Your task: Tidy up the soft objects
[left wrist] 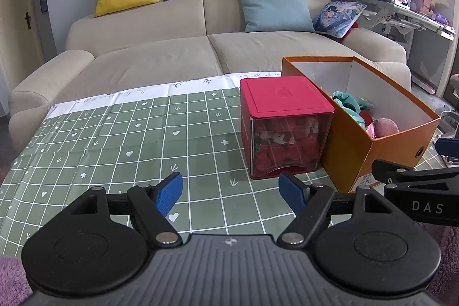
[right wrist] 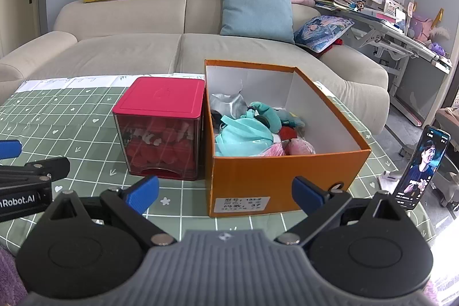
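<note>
This is a home living room. A wide beige sofa [right wrist: 183, 48] carries loose cushions [right wrist: 255, 7], and right of the sofa stands a desk [right wrist: 381, 19] full of books and toys.

The orange cardboard box [right wrist: 275, 179] stands open on the green checked cloth, its white inner walls bare above the pile; inside it lie the soft toys [right wrist: 258, 128], a teal plush with a teal ribbon bag toward the box's left wall, a silver-grey piece at its far left corner, pink and red pieces at its near wall; the red-lidded clear cube [right wrist: 160, 131] stands upright just beside the box's left wall, packed with red soft pieces.
</note>
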`<act>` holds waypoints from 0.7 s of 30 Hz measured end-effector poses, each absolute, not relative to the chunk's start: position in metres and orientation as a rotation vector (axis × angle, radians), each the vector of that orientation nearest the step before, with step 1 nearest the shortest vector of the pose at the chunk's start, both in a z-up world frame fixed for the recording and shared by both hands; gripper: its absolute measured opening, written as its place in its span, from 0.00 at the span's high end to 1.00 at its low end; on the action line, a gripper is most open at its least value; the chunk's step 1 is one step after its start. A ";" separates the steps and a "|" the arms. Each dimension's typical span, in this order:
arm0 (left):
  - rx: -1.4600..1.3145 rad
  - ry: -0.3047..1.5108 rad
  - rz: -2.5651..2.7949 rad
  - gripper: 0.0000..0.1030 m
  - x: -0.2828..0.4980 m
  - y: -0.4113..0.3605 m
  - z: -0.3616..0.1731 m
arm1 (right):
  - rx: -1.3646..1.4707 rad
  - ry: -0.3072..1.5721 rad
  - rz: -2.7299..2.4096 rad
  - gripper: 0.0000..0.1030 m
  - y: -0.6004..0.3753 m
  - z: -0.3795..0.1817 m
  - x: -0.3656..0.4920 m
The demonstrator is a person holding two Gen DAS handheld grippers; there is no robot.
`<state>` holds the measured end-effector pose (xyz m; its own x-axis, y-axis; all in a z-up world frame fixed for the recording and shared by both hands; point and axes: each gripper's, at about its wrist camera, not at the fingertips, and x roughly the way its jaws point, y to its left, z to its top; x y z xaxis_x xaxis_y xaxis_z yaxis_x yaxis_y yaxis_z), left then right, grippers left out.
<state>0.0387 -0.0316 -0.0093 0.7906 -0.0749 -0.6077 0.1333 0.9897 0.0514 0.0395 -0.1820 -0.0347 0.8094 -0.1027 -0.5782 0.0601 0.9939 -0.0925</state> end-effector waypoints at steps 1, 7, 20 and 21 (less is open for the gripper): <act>0.094 0.649 -0.111 0.13 0.039 -0.031 -0.009 | -0.071 0.622 -0.087 0.06 -0.182 -0.035 0.039; 0.087 0.649 -0.111 0.13 0.038 -0.031 -0.009 | -0.070 0.621 -0.086 0.06 -0.183 -0.035 0.040; 0.075 0.631 -0.117 0.13 0.037 -0.032 -0.008 | -0.068 0.622 -0.089 0.06 -0.182 -0.035 0.039; 0.076 0.631 -0.116 0.13 0.037 -0.032 -0.008 | -0.068 0.622 -0.089 0.06 -0.182 -0.035 0.039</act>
